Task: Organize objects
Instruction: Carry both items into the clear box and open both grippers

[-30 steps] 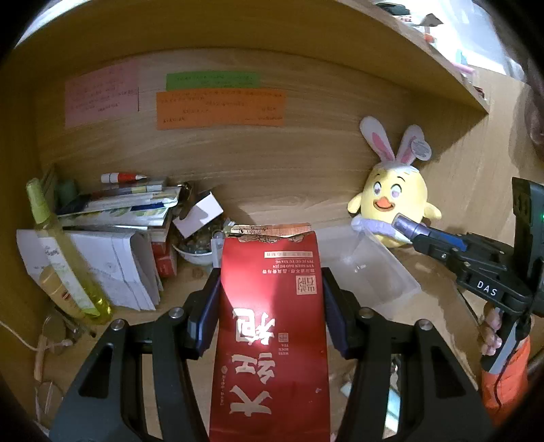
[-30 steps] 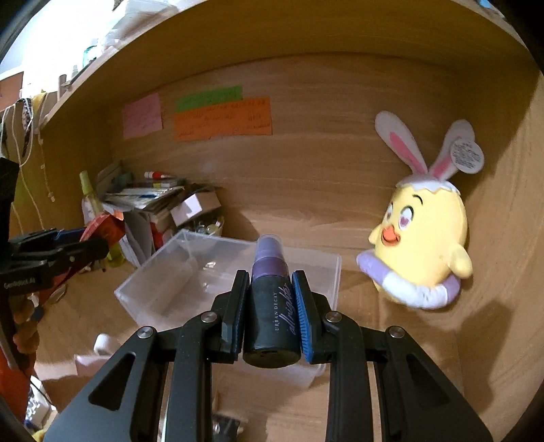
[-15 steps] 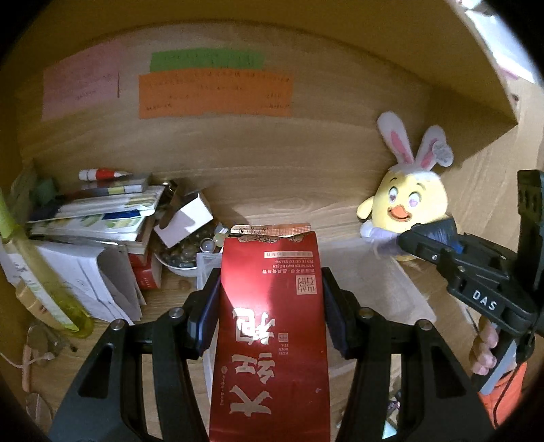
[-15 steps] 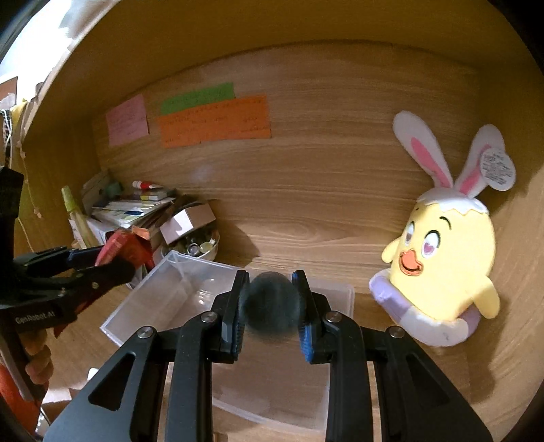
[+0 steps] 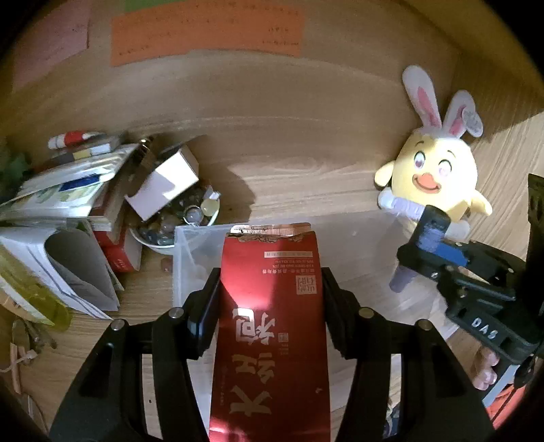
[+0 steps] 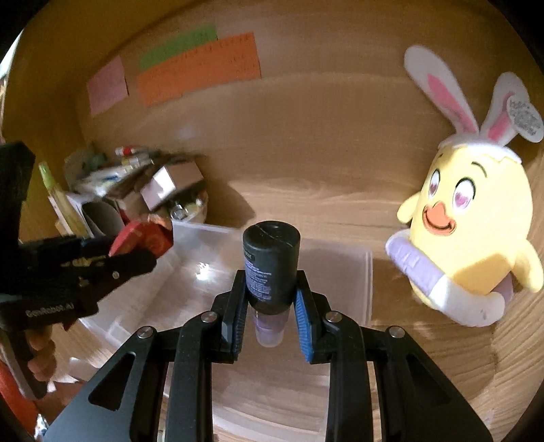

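My left gripper (image 5: 268, 299) is shut on a red tea packet (image 5: 268, 326) with gold characters, held over the near left part of a clear plastic bin (image 5: 190, 251). My right gripper (image 6: 270, 289) is shut on a small dark spray bottle (image 6: 270, 265) with a purple cap, tipped cap-down above the clear bin (image 6: 340, 272). The bottle also shows in the left wrist view (image 5: 426, 238), in the right gripper (image 5: 425, 253). The left gripper (image 6: 136, 251) and the red packet (image 6: 141, 236) show at the left of the right wrist view.
A yellow chick plush with bunny ears (image 5: 435, 170) sits at the back right against the wooden wall. A pile of books and papers (image 5: 64, 190), a white box (image 5: 163, 183) and a bowl of small trinkets (image 5: 183, 217) crowd the left. Coloured notes (image 5: 204, 30) hang on the back wall.
Both grippers have moved forward toward the bin. The right gripper has turned the spray bottle over, so its base now points up and its cap down.
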`<state>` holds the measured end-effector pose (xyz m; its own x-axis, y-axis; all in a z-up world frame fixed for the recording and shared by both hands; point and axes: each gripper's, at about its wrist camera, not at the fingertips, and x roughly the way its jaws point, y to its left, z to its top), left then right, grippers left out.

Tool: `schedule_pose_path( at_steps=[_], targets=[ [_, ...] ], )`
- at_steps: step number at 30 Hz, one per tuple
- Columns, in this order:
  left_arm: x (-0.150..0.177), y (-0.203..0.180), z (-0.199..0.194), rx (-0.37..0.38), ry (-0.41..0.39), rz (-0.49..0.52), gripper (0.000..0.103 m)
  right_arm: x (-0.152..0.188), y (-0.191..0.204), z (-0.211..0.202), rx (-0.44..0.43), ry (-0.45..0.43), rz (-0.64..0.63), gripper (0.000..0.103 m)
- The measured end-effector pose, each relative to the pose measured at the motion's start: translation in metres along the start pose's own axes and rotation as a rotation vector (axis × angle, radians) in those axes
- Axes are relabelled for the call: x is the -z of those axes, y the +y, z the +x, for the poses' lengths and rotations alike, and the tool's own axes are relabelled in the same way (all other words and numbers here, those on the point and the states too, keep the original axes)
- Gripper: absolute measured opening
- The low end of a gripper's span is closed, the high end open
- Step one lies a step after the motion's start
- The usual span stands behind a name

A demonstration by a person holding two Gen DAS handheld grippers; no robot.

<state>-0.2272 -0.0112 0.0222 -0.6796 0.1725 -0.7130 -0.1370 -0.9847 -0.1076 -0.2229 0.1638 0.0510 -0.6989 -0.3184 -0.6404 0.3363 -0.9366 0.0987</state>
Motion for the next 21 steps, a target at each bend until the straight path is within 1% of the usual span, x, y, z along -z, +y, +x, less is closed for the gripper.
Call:
schedule_pose_path(
  at_steps=[3, 7, 14, 16, 21],
  targets=[
    [-0.001, -0.001, 0.01, -0.01, 0.025, 0.009, 0.054, 0.003, 0.0, 0.009, 0.024, 0.037, -0.016, 0.023],
    [0.0, -0.001, 0.024, -0.044, 0.058, 0.024, 0.054, 0.006, -0.002, 0.017, 0.048, 0.067, -0.029, 0.023],
    [0.003, 0.003, 0.045, -0.053, 0.134, 0.018, 0.054, 0.01, 0.002, 0.025, 0.085, 0.099, -0.069, 0.023],
    [0.003, 0.002, 0.046, -0.073, 0.133, 0.031, 0.054, 0.012, 0.003, 0.027, 0.1, 0.11, -0.08, 0.023],
    [0.003, -0.001, 0.049, -0.077, 0.146, 0.043, 0.054, 0.015, 0.005, 0.034, 0.111, 0.135, -0.099, 0.023]
  ],
)
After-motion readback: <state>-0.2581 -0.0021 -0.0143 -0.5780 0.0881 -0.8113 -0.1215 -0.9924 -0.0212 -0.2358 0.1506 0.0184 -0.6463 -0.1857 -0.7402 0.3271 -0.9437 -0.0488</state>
